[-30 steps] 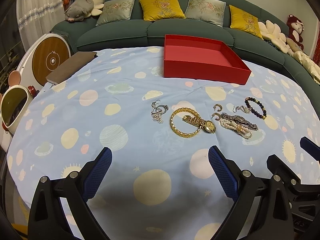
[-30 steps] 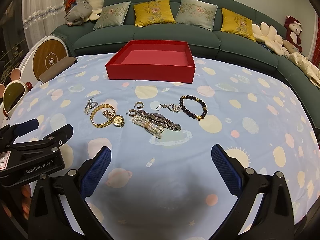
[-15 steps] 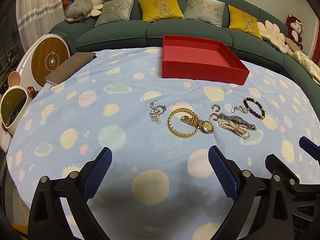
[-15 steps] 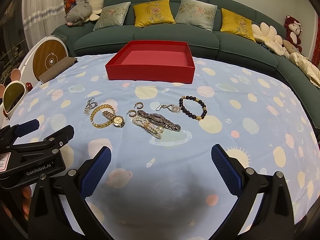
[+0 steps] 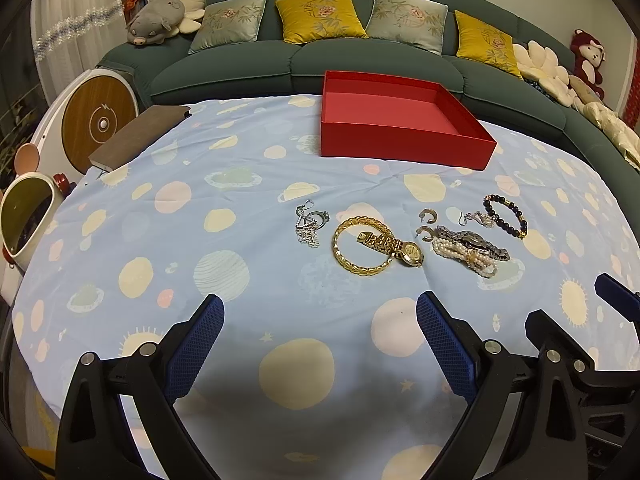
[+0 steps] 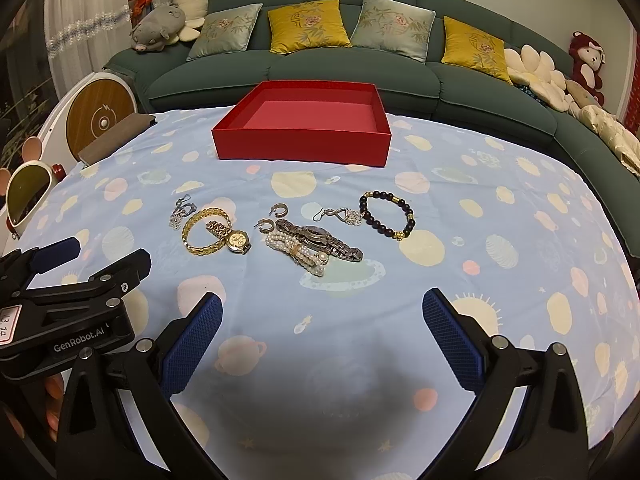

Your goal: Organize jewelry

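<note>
Jewelry (image 6: pixel 276 230) lies mid-cloth before the red box (image 6: pixel 302 142); each hand-held gripper (image 5: pixel 320 344) (image 6: pixel 322 334) gapes wide, holding nothing.

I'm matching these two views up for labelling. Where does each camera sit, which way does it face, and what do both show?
Left wrist: on the left gripper, low over the tablecloth, facing the sofa; its open blue fingers and part of the right gripper show.
Right wrist: on the right gripper, facing the same way; the left gripper shows.
Shared: red box, gold watch, bead bracelet.
</note>
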`<state>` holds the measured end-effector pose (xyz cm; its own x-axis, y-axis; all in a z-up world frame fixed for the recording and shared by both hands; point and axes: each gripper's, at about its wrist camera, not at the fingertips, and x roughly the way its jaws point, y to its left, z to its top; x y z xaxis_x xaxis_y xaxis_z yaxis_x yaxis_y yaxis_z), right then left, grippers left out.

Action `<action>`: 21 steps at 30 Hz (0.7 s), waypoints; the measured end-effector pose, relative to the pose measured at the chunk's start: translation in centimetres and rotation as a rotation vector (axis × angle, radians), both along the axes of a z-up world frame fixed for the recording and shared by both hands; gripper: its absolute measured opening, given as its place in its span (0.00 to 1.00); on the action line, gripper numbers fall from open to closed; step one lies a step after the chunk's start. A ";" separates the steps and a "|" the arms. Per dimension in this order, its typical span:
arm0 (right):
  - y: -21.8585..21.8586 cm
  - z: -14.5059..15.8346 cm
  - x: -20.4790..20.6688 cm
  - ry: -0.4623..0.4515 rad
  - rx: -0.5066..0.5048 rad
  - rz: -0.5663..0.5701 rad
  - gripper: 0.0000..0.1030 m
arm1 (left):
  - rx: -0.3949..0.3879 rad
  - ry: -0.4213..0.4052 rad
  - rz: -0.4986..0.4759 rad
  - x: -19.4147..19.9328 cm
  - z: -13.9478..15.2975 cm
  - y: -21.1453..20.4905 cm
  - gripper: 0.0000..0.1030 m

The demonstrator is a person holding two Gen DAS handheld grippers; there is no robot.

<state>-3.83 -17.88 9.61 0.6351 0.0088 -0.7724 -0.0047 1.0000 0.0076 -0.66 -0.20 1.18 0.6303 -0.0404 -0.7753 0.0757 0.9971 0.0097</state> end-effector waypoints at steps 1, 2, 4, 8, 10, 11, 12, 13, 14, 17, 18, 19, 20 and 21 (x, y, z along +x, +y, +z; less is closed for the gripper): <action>0.0 0.0 0.0 0.001 0.000 0.000 0.95 | 0.000 0.001 0.000 0.0 0.0 0.0 0.92; 0.0 0.0 0.0 0.000 -0.001 0.000 0.95 | -0.001 0.002 -0.001 0.0 0.0 -0.1 0.92; 0.0 0.0 0.0 0.001 0.000 0.001 0.95 | -0.001 0.001 -0.001 0.0 0.0 -0.1 0.92; 0.0 0.0 0.0 0.000 -0.001 0.000 0.95 | -0.001 0.001 0.000 0.0 0.0 -0.1 0.92; 0.0 0.0 0.0 0.000 0.000 0.000 0.95 | -0.001 0.002 -0.001 0.0 0.0 -0.1 0.92; 0.0 0.0 0.0 0.000 -0.001 0.001 0.95 | -0.001 0.002 -0.001 0.0 0.0 -0.1 0.92; 0.0 0.0 0.0 0.000 0.000 0.001 0.95 | -0.001 0.002 0.000 0.0 0.0 -0.1 0.92; 0.0 0.0 0.0 0.000 -0.001 0.001 0.95 | -0.002 0.002 -0.001 0.0 0.0 -0.1 0.92; 0.0 0.0 0.0 0.001 -0.001 0.001 0.95 | 0.000 0.002 -0.002 0.0 0.0 -0.1 0.92; 0.0 0.0 0.0 0.001 -0.001 0.000 0.95 | 0.000 0.002 -0.001 0.0 0.0 -0.1 0.91; -0.1 0.0 0.0 0.001 -0.001 0.000 0.95 | 0.000 0.003 -0.002 0.0 0.0 -0.1 0.91; 0.0 0.0 -0.1 0.000 0.000 0.001 0.95 | 0.000 0.003 -0.002 0.0 0.0 -0.2 0.91; 0.0 0.0 -0.1 0.000 -0.001 0.001 0.95 | 0.000 0.003 -0.002 0.0 0.0 -0.1 0.91; 0.0 0.0 0.0 0.001 -0.001 0.000 0.95 | 0.000 0.003 -0.002 0.0 0.0 -0.2 0.91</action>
<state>-3.87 -17.92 9.57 0.6344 0.0080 -0.7730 -0.0046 1.0000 0.0066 -0.66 -0.36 1.18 0.6280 -0.0411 -0.7771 0.0773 0.9970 0.0097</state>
